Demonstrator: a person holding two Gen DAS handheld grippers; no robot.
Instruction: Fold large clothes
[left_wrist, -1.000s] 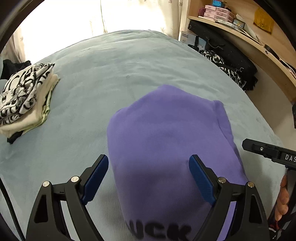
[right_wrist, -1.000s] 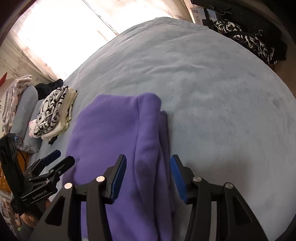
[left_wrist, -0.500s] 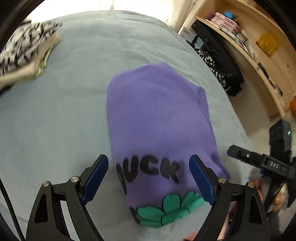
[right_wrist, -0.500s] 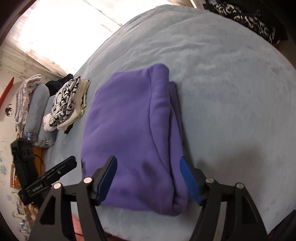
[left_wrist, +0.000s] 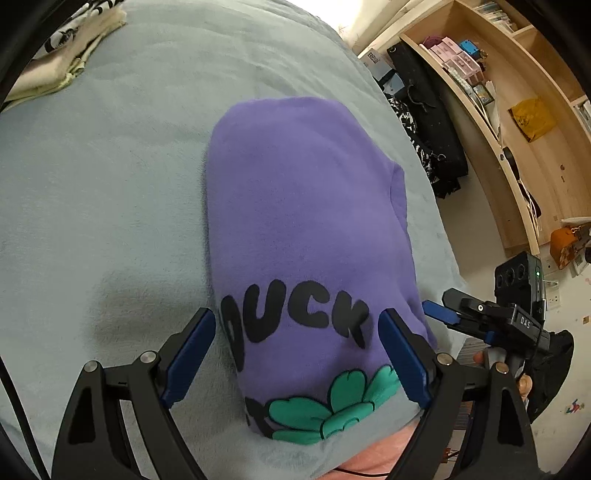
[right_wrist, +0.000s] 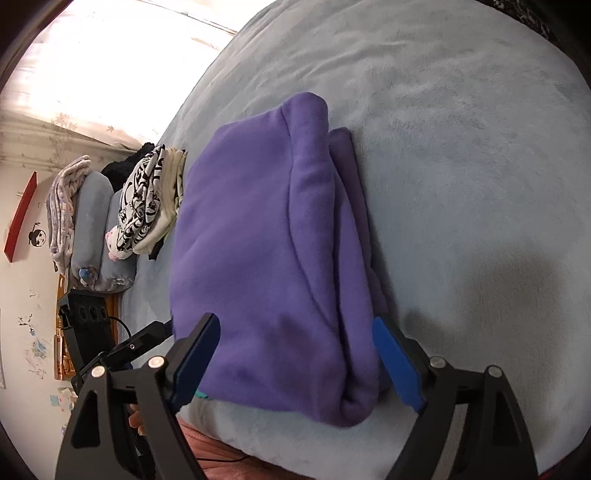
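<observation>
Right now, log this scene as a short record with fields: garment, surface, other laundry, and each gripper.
garment: purple sweatshirt, folded into a bundle, black lettering and green flower print on its near end
surface: grey-blue bed cover, sweatshirt lying on it
other laundry: folded black-and-white stack, apart from the sweatshirt
left gripper: jaws open, holding nothing
right gripper: jaws open, holding nothing

- A folded purple sweatshirt (left_wrist: 303, 221) lies on a pale blue blanket (left_wrist: 110, 184), black letters and a green flower at its near end.
- The left gripper (left_wrist: 295, 354) hangs above that end, jaws wide apart.
- The right gripper (left_wrist: 443, 314) shows at the right edge.
- Folded clothes (left_wrist: 70, 51) sit far left.
- Wooden shelves (left_wrist: 517, 110) stand on the right.
</observation>
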